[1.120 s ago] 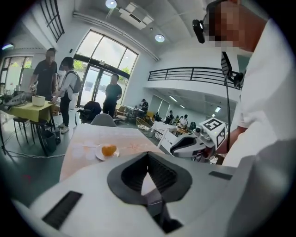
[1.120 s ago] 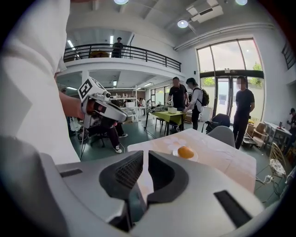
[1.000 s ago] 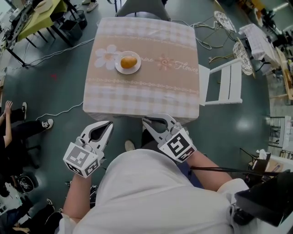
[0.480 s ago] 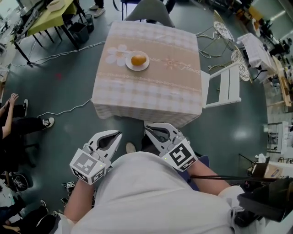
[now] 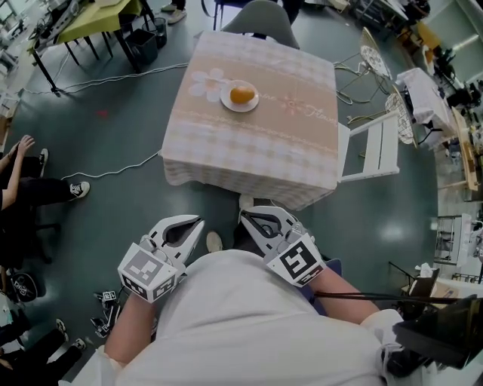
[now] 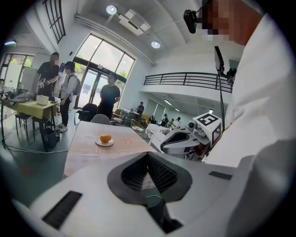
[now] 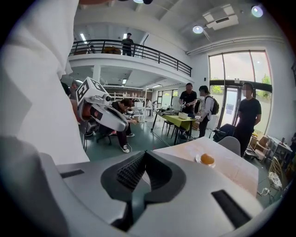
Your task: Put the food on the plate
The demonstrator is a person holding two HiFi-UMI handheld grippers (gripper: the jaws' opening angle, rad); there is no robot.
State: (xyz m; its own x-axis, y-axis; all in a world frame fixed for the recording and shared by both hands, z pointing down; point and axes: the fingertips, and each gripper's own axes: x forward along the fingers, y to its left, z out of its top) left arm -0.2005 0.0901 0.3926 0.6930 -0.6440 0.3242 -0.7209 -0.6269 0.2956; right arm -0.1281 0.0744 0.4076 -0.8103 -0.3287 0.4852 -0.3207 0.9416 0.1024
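An orange, roundish piece of food [image 5: 242,94] lies on a small white plate [image 5: 229,100] on the far left part of a table with a checked cloth [image 5: 256,151]. Both grippers hang close to the person's body, well short of the table's near edge. My left gripper [image 5: 195,222] is shut with nothing in it, and so is my right gripper [image 5: 247,218]. In the left gripper view the left gripper [image 6: 148,155] points toward the food [image 6: 105,138] on its plate [image 6: 98,143]. The right gripper view shows the right gripper [image 7: 144,153] and the food [image 7: 207,159] far off.
A grey chair [image 5: 262,15] stands behind the table, a white folding chair [image 5: 373,143] at its right. Cables [image 5: 113,172] trail over the floor at left. Seated people's legs [image 5: 38,192] are at the left edge. A green table [image 5: 94,19] stands at top left.
The table with plate and food has shifted up and to the right in the head view and looks smaller. Both grippers stay shut by the body, almost in the same place.
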